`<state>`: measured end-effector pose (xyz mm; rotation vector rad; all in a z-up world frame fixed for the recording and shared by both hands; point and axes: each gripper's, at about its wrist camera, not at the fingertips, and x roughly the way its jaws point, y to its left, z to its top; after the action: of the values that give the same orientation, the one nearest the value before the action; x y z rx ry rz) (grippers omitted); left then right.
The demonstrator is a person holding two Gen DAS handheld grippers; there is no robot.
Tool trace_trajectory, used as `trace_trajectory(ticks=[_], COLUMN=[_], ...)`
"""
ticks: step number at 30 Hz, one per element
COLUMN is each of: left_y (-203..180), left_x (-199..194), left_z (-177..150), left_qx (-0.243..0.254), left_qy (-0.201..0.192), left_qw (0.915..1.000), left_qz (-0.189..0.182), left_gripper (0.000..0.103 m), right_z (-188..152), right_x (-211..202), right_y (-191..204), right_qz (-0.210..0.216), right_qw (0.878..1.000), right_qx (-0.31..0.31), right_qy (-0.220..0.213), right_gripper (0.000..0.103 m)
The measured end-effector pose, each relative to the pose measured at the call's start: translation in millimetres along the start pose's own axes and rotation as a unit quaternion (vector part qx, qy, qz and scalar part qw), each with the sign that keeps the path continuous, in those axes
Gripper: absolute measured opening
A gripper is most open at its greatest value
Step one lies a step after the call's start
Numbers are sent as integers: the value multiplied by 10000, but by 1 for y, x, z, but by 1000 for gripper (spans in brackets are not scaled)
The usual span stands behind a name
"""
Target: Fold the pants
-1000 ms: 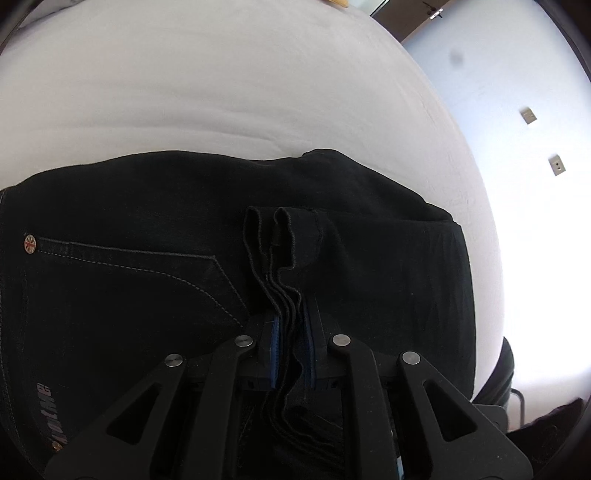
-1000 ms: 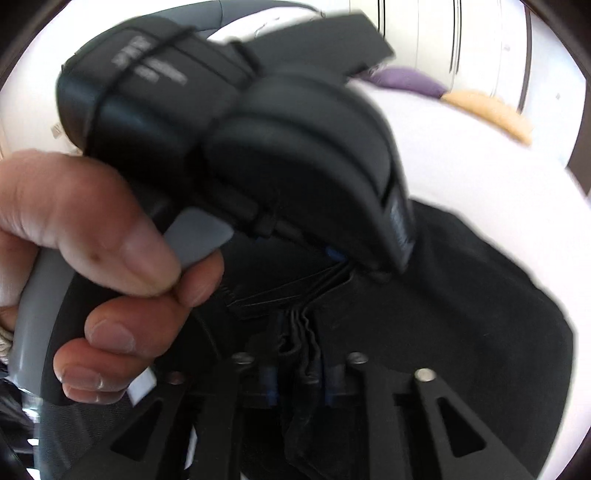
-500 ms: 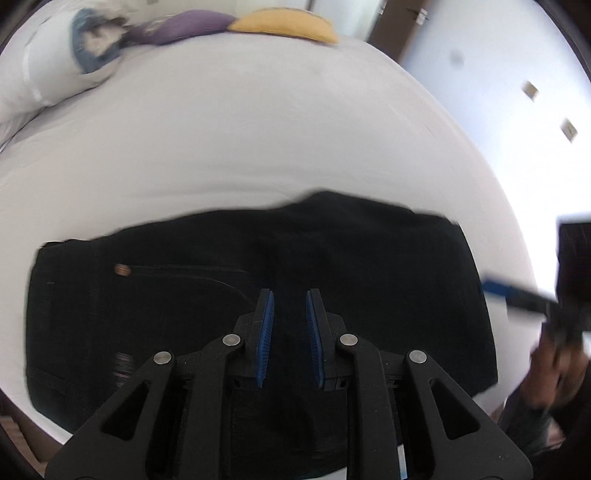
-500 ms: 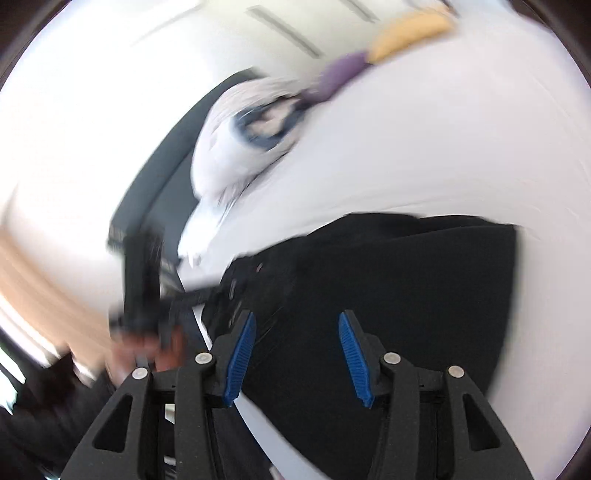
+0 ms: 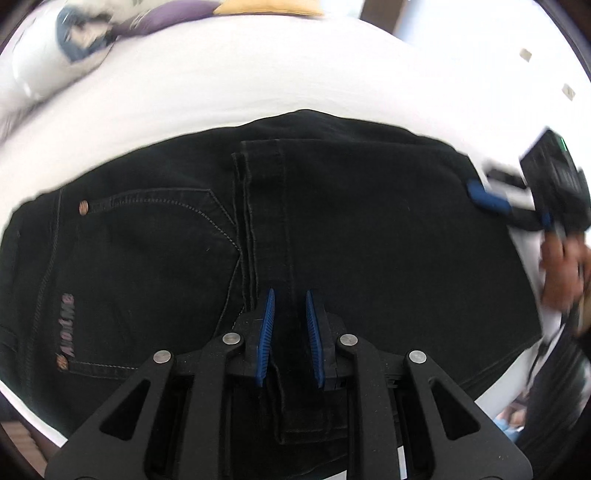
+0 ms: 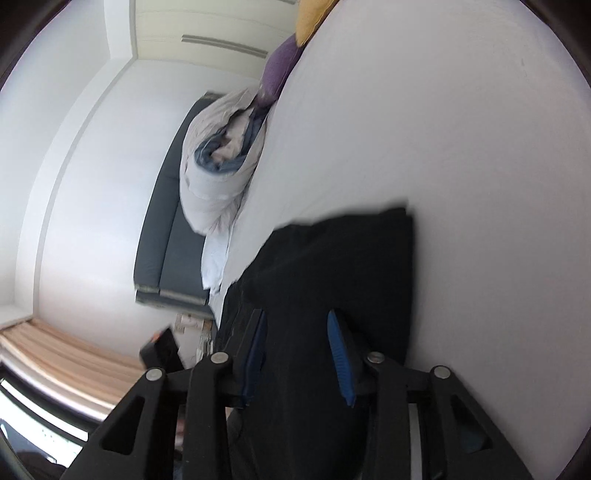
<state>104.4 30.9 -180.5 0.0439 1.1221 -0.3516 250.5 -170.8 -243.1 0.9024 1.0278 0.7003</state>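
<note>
Black pants (image 5: 369, 240) lie folded on the white bed (image 5: 258, 81), pocket and logo to the left, hem strip down the middle. My left gripper (image 5: 290, 293) hovers over that strip, its blue pads a little apart with nothing pressed between them. At the pants' right end a hand (image 5: 561, 273) holds my right gripper (image 5: 487, 199). In the right wrist view that gripper (image 6: 295, 314) is rolled on its side and its jaws are closing. The pants' folded edge (image 6: 332, 266) fills the gap, but the pads do not press on it.
A rolled white and blue duvet (image 5: 81, 48), a purple pillow (image 5: 166, 18) and a yellow pillow (image 5: 266, 7) lie at the head of the bed. A dark grey headboard (image 6: 166, 236) stands against the white wall. White sheet (image 6: 461, 147) stretches beyond the pants.
Both grippers were shut on the bunched hem; both let go, and the hem now lies flat. The left gripper drew back. The right gripper swung to the pants' right end and rolled sideways.
</note>
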Motion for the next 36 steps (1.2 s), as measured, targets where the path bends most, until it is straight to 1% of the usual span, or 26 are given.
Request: trace_trajectory(ticks=[3, 5, 6, 7, 8, 10, 12, 13, 14, 15, 16, 17, 18, 19, 20, 21, 22, 23, 25, 26, 27, 28, 29, 30, 31, 36], left_y=[7, 8, 24, 25, 25, 29, 52, 60, 66, 77, 91, 105, 119, 134, 156, 174, 191, 202, 231, 247, 256, 266, 272, 275, 277, 287], left_x=[0, -1, -8, -8, -7, -10, -30, -40, -50, -66, -84, -98, -109, -120, -136, -143, -145, -145, -143, -139, -137, -134, -130, -125, -119, -108], left_z=[-1, -2, -4, -4, -6, -8, -14, -17, -19, -25, -34, -43, -52, -63, -79, -92, -104, -111, -133, -147, -155, -165, -171, -177, -180, -176], left_qx=[-109, -89, -92, -132, -180, -368, -638, -874, -1017, -1258, -1568, -1885, -2185, -2496, -2953, -3261, -3549, -3739, -4232, -4523, -4713, -4940, -5064, -5119, -5152, -5205], left_qy=[-33, -47, -58, -75, -101, -163, -224, -317, -432, -690, -947, -1128, -1289, -1499, -1860, -1955, -1951, -1926, -1916, -1995, -2055, -2109, -2155, -2203, -2211, -2218], left_qw=[9999, 9999, 9999, 9998, 9997, 9990, 9975, 9957, 9939, 9896, 9828, 9750, 9664, 9556, 9358, 9230, 9117, 9041, 8799, 8600, 8461, 8296, 8191, 8127, 8092, 8031], left_qz=[-101, -84, -91, -98, -112, -182, -210, -55, -28, -101, -227, -335, -405, -447, -505, -597, -697, -759, -995, -1265, -1405, -1523, -1617, -1701, -1757, -1869], left_gripper=[17, 17, 17, 17, 17, 17, 18, 18, 18, 18, 25, 55, 81, 102, 103, 103, 103, 103, 103, 103, 103, 102, 102, 102, 102, 101], right_z=[-48, -77, -89, -99, -106, -120, -129, -132, -133, -130, -124, -118, -113, -104, -95, -88, -80, -74, -65, -62, -60, -58, -58, -58, -59, -61], right_x=[5, 0, 0, 0, -4, -8, -9, -13, -18, -25, -26, -30, -34, -37, -36, -35, -34, -32, -28, -25, -21, -17, -15, -12, -11, -4], right_y=[12, 23, 28, 32, 35, 41, 49, 55, 60, 66, 72, 76, 77, 79, 80, 81, 81, 81, 77, 76, 75, 73, 73, 73, 71, 67], right_qz=[49, -36, -25, -19, -8, 11, -119, -127, -10, 160, 268, 351, 422, 505, 576, 623, 684, 750, 838, 838, 850, 856, 858, 865, 854, 788], right_qw=[9980, 9965, 9957, 9955, 9954, 9941, 9900, 9890, 9895, 9907, 9916, 9926, 9934, 9944, 9951, 9956, 9959, 9959, 9961, 9963, 9963, 9963, 9963, 9962, 9963, 9966], right_qx=[-312, -576, -607, -621, -644, -645, -814, -903, -930, -928, -931, -920, -886, -819, -735, -656, -566, -491, -290, -213, -133, -62, -2, 55, 92, 217], right_qy=[545, 609, 696, 715, 703, 871, 1143, 1162, 1103, 984, 856, 714, 589, 449, 340, 264, 169, 98, 27, 11, -6, -13, -11, 1, 23, 115], right_gripper=[39, 39, 39, 39, 39, 39, 39, 41, 41, 41, 41, 42, 44, 45, 46, 46, 46, 46, 46, 46, 46, 46, 46, 46, 46, 46])
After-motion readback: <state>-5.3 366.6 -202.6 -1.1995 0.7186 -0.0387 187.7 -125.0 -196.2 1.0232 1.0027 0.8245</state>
